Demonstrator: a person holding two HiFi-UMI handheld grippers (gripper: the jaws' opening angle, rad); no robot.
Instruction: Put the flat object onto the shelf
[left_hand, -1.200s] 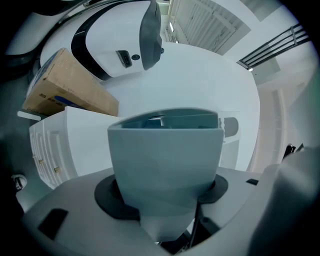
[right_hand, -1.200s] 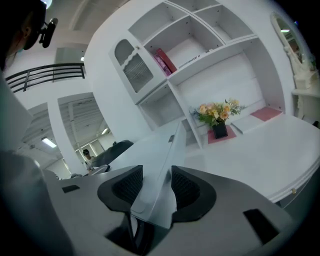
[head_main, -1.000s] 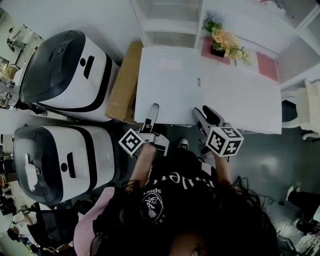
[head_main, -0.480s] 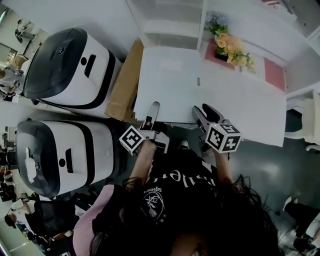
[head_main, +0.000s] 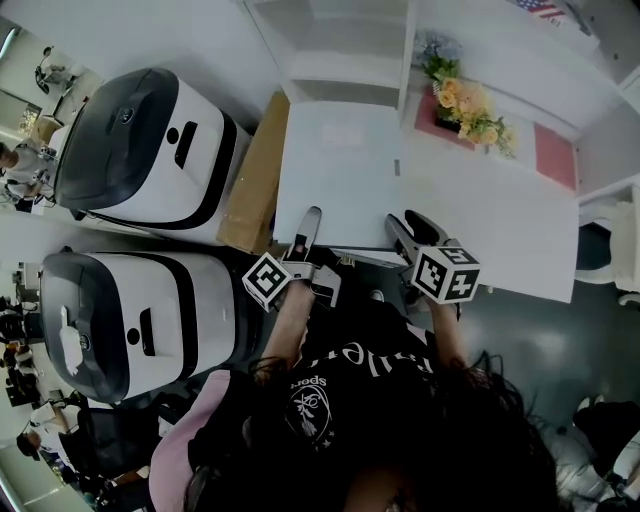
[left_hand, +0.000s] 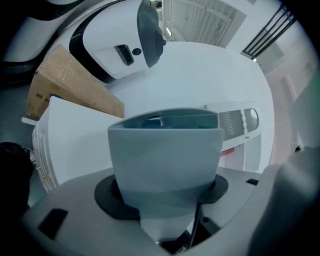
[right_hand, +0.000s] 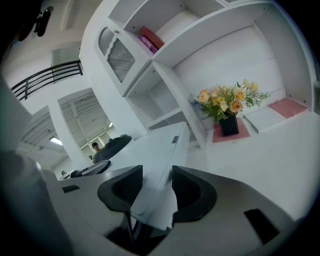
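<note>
White flat rectangular board (head_main: 450, 200) pinched at near edge by left gripper (head_main: 308, 220) and right gripper (head_main: 408, 225), jaws clamped on it

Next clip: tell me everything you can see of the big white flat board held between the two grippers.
The white board is a large, thin, rigid-looking rectangle with a plain matt face, one small dark mark near its middle and a faint paler rectangle towards the far left corner. It lies roughly level in front of the person. The left gripper and right gripper each have their jaws closed on its near edge. Nothing rests on it.
</note>
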